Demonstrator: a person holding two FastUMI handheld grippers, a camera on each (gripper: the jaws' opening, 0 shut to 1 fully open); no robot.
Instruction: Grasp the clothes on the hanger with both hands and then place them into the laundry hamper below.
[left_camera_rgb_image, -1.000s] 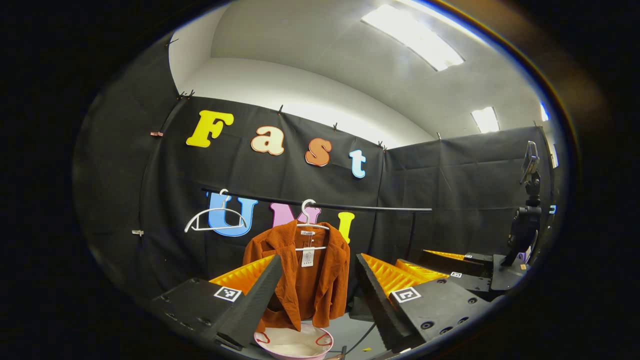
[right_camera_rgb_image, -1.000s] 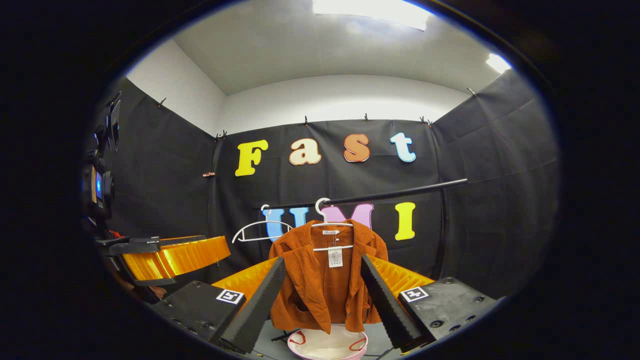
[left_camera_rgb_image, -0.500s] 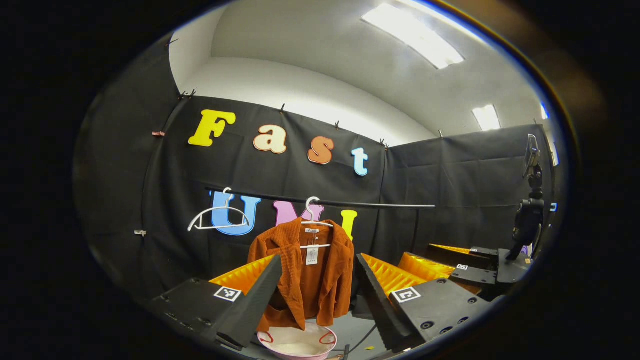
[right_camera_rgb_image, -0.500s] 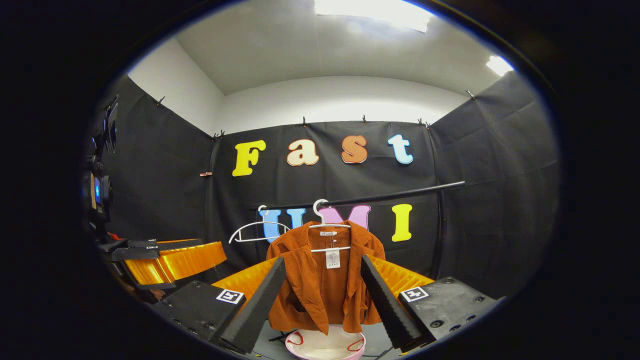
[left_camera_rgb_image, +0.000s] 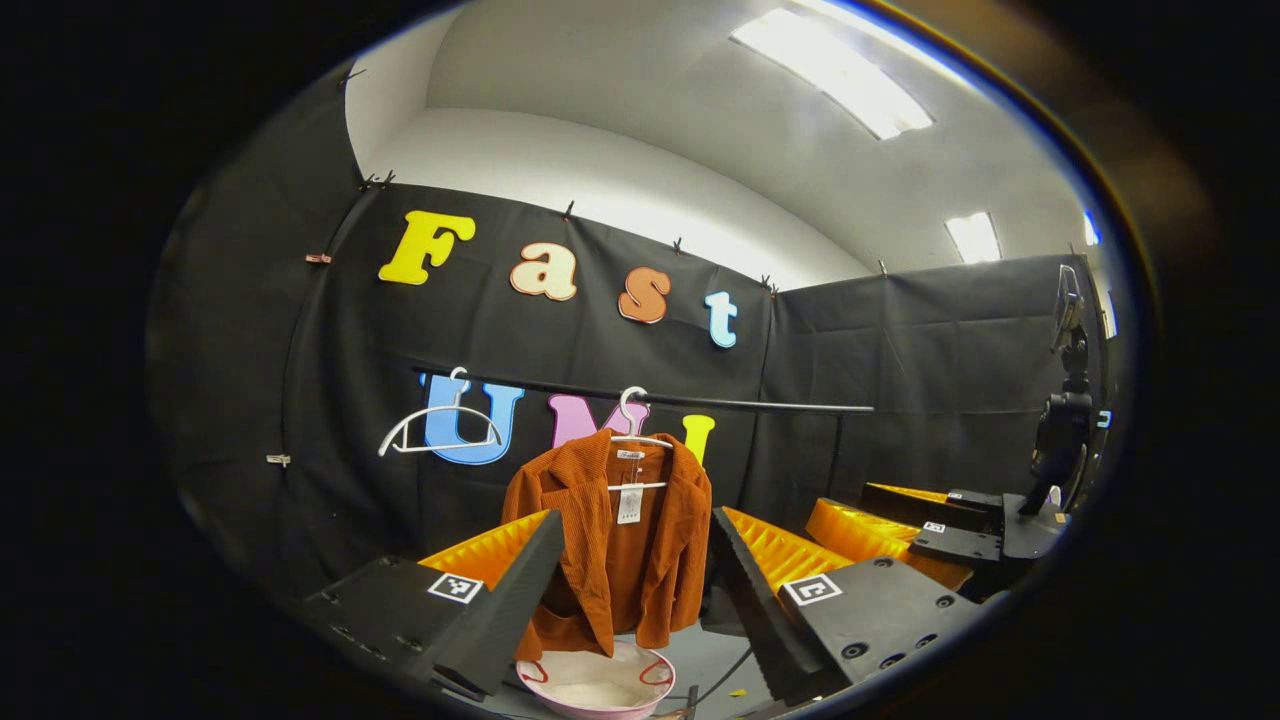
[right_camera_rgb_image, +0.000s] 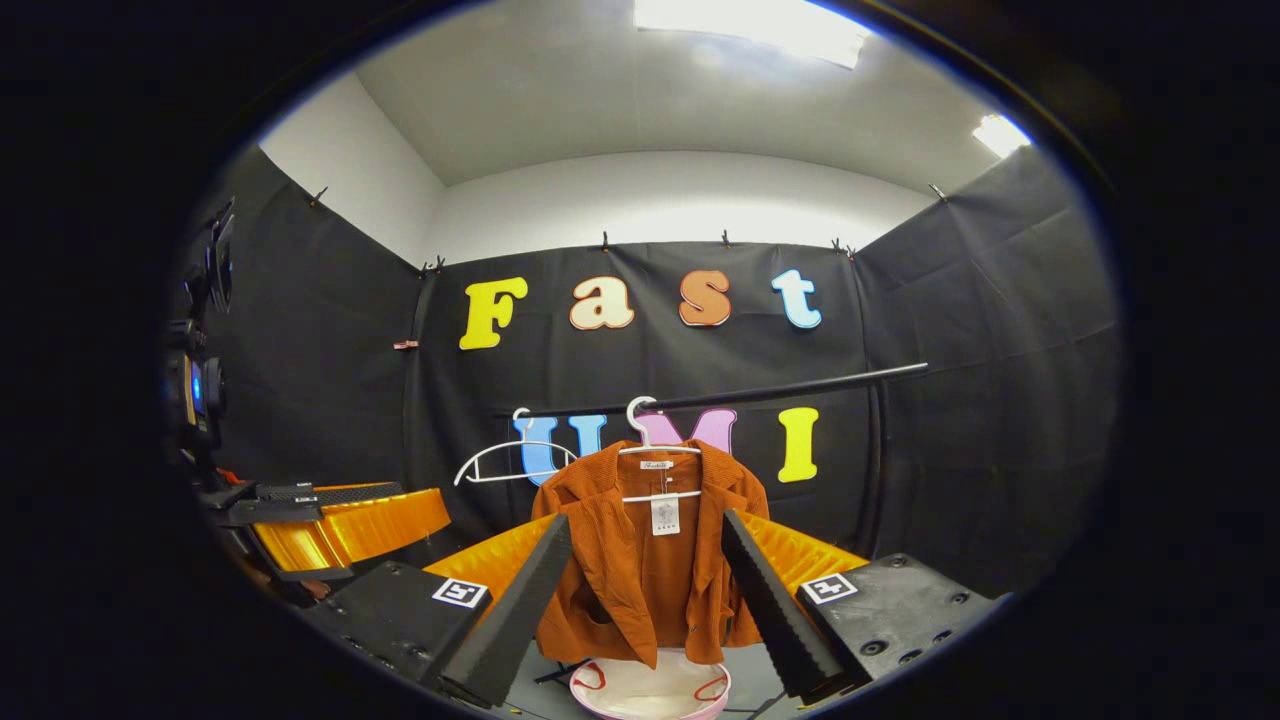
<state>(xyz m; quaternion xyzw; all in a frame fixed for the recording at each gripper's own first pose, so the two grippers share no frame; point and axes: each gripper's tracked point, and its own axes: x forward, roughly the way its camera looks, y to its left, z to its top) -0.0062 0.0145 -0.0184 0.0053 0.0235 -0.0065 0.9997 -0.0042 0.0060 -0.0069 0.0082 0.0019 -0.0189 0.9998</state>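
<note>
1. The left gripper (left_camera_rgb_image: 630, 580) is spread wide and holds nothing; the rust-orange jacket (left_camera_rgb_image: 612, 540) hangs ahead, framed between its fingers, not touching them.
2. The right gripper (right_camera_rgb_image: 645, 590) is likewise parted and empty, with the jacket (right_camera_rgb_image: 650, 560) straight ahead.
3. The jacket hangs on a white hanger (right_camera_rgb_image: 655, 455) from a black rail (right_camera_rgb_image: 800, 385).
4. The laundry hamper (right_camera_rgb_image: 650, 690) sits directly below the jacket.
5. A bare white hanger (left_camera_rgb_image: 440, 430) hangs farther left.
</note>
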